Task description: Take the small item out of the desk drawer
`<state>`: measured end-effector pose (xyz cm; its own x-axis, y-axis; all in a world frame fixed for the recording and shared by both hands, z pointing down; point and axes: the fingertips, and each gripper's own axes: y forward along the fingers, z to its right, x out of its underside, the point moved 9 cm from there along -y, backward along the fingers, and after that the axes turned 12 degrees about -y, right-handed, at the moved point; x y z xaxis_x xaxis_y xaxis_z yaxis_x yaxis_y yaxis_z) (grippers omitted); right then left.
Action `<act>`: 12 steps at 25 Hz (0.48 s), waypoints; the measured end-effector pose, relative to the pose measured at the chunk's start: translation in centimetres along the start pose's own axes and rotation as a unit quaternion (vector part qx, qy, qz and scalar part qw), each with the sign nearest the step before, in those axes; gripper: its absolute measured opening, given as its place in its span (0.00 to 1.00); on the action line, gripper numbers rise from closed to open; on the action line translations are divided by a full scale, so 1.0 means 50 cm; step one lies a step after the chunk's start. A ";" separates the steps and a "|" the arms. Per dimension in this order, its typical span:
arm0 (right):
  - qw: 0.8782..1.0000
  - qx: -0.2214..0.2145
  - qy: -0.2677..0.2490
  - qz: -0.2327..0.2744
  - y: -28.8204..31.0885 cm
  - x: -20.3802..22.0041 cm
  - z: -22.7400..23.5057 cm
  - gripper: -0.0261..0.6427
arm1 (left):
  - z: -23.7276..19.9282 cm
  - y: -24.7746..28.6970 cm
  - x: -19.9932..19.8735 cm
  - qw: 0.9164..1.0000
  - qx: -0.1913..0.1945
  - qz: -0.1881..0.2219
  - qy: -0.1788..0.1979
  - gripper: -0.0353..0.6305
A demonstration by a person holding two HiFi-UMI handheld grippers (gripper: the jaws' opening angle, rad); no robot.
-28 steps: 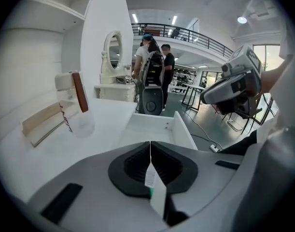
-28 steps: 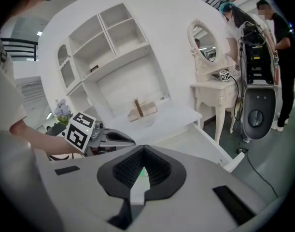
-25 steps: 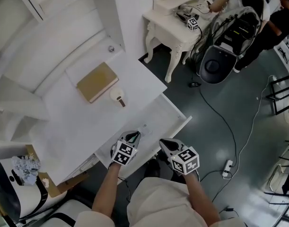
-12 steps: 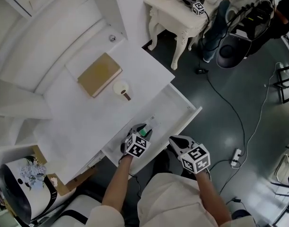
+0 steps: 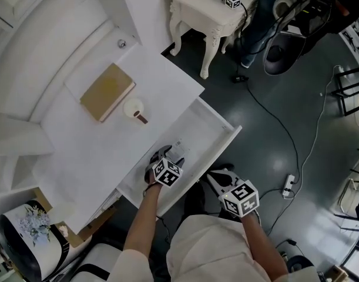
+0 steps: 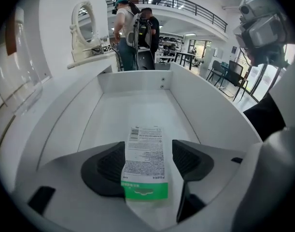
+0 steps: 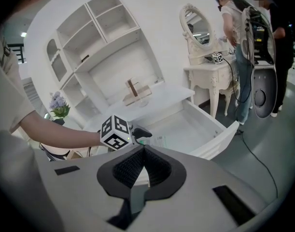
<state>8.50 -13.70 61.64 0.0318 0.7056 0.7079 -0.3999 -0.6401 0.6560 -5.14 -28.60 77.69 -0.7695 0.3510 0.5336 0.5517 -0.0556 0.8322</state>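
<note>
The white desk drawer (image 5: 225, 141) stands pulled open. On its floor lies a small flat packet (image 6: 145, 164), white with printed text and a green header; it also shows in the head view as the packet (image 5: 179, 150). My left gripper (image 6: 148, 148) is down inside the drawer with its jaws opening. The packet lies between its dark pads (image 6: 110, 168), and a gap shows at the right pad. In the head view the left gripper (image 5: 165, 158) is near the drawer's front. My right gripper (image 7: 142, 162) is shut and empty, held outside the drawer front (image 5: 217, 180).
On the desk top lie a tan book (image 5: 107, 91) and a small round item (image 5: 134, 108). A white side table (image 5: 203, 10) stands beyond the desk, with people by it. Cables and a power strip (image 5: 289, 185) lie on the dark floor. A flowered vase (image 5: 26, 245) stands at lower left.
My left gripper has moved from the drawer's front edge into the drawer, over the packet, and its jaws have spread apart. The right gripper has stayed by the drawer front.
</note>
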 end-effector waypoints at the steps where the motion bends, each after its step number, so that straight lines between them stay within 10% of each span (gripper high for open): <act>1: 1.000 -0.001 0.002 -0.002 -0.001 0.005 0.000 0.08 | -0.002 0.006 -0.001 1.000 0.003 -0.005 -0.003 0.52; 12: 1.000 0.005 0.018 -0.015 -0.019 0.035 0.013 0.08 | -0.021 0.062 0.001 0.998 0.006 -0.048 0.026 0.58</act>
<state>9.53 -12.05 62.45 0.0104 0.7346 0.6784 -0.3894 -0.6219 0.6794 -3.79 -29.72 80.44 -0.8345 0.3052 0.4587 0.4782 -0.0122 0.8782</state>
